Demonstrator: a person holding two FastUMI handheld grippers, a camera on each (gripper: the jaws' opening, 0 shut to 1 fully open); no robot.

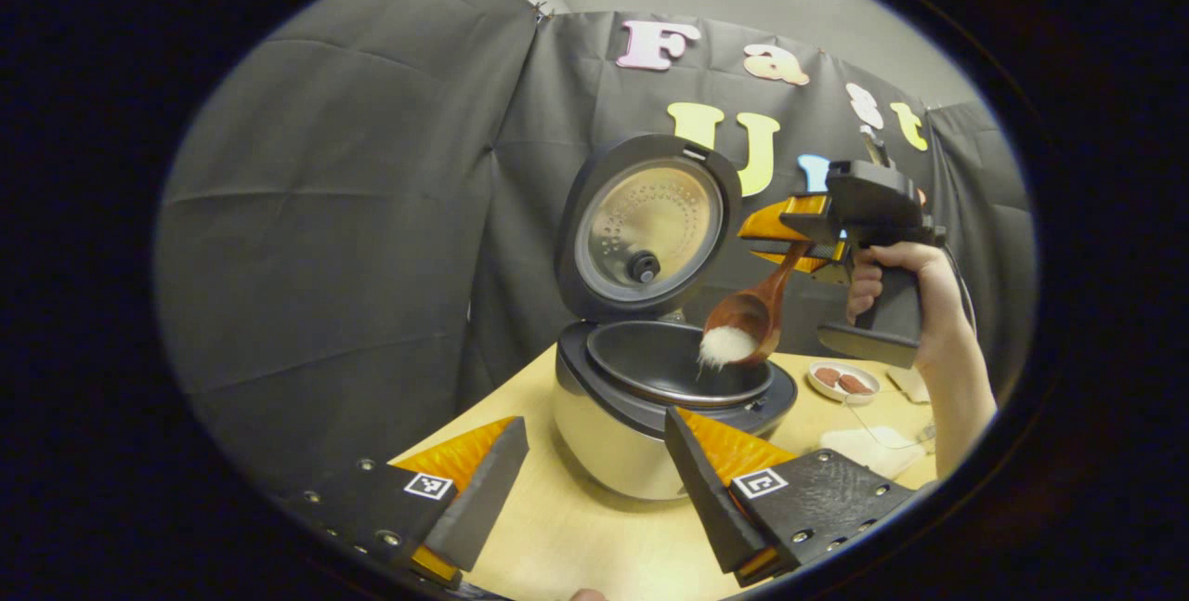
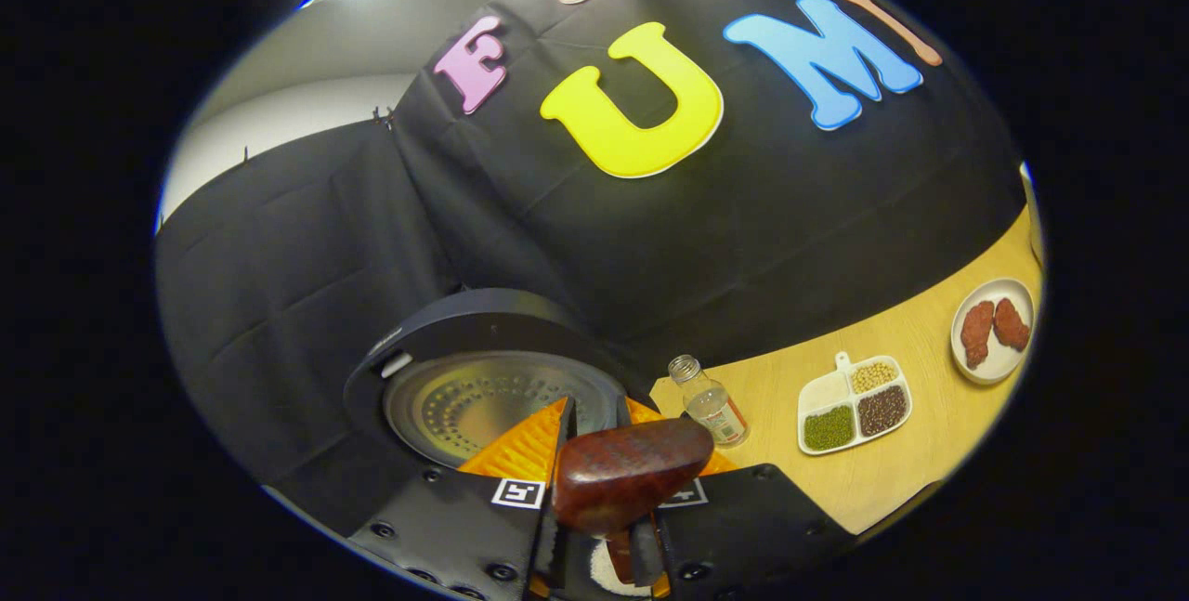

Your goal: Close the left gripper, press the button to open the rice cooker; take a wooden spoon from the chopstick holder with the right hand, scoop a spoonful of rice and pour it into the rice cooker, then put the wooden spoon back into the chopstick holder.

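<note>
The rice cooker (image 1: 650, 434) stands open on the wooden table (image 1: 576, 536), its lid (image 1: 643, 229) raised upright behind the dark inner pot (image 1: 650, 355). A person's hand holds my right gripper (image 1: 785, 243) above and right of the pot, shut on the handle of the wooden spoon (image 1: 752, 308). The spoon's bowl tilts over the pot's right rim with white rice (image 1: 726, 344) in it, some of it spilling down. In the right gripper view the spoon's handle end (image 2: 632, 476) sits clamped in my right gripper (image 2: 608, 489), above the lid (image 2: 492, 397). My left gripper (image 1: 594, 480) is open in front of the cooker.
A small glass bottle (image 2: 711, 401), a divided white dish of beans (image 2: 855, 403) and a plate with reddish-brown pieces (image 2: 994, 330) lie on the table right of the cooker. That plate (image 1: 841, 381) and a white cloth (image 1: 868, 448) sit under the person's arm.
</note>
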